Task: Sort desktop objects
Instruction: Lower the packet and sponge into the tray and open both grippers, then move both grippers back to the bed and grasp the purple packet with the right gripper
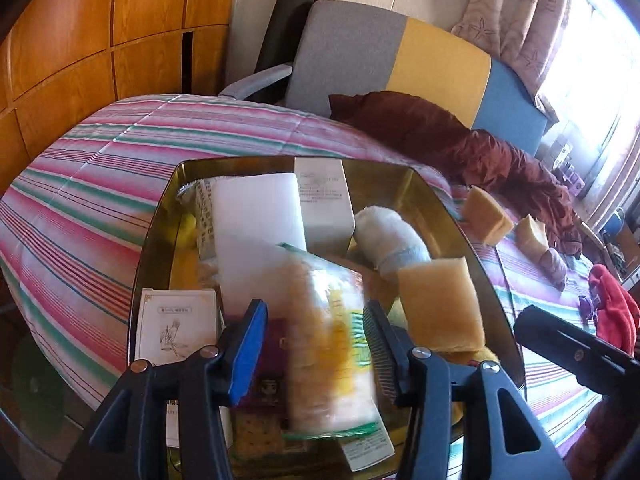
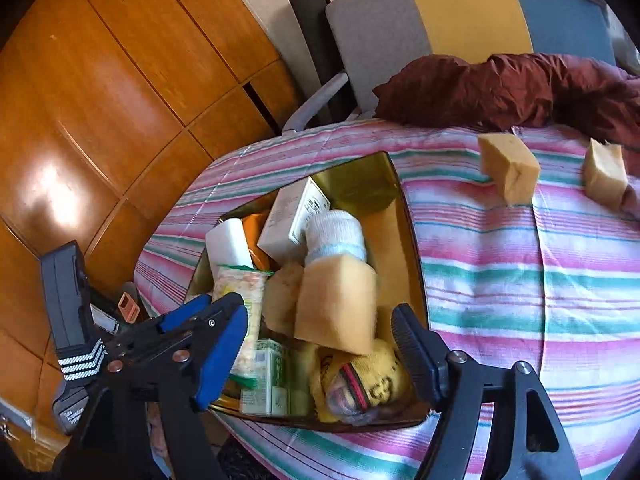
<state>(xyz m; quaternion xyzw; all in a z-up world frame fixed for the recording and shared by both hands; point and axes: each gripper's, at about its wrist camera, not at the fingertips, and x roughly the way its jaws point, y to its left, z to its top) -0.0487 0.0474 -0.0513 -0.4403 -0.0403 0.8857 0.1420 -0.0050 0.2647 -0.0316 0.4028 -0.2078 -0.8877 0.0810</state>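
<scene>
A gold tin box (image 1: 160,216) (image 2: 408,240) sits on a striped bedcover, filled with several items: white foam block (image 1: 256,216), white carton (image 1: 324,200), rolled white sock (image 1: 390,240), tan sponge (image 1: 440,304) (image 2: 340,300). My left gripper (image 1: 316,344) is open over the box; a blurred clear bag of yellow snacks (image 1: 332,344) lies between its fingers, not pinched. My right gripper (image 2: 320,344) is open and empty above the box's near end, over the sponge and a yellow sock (image 2: 360,384). The left gripper's fingers (image 2: 216,312) show in the right wrist view.
Two tan sponges (image 2: 508,168) (image 2: 606,172) lie on the striped cover (image 2: 500,260) to the right of the box. A maroon cloth (image 2: 500,88) and a grey-yellow-blue chair (image 2: 440,8) stand behind. Wooden cabinets (image 2: 100,100) are at the left. A red cloth (image 1: 616,308) lies far right.
</scene>
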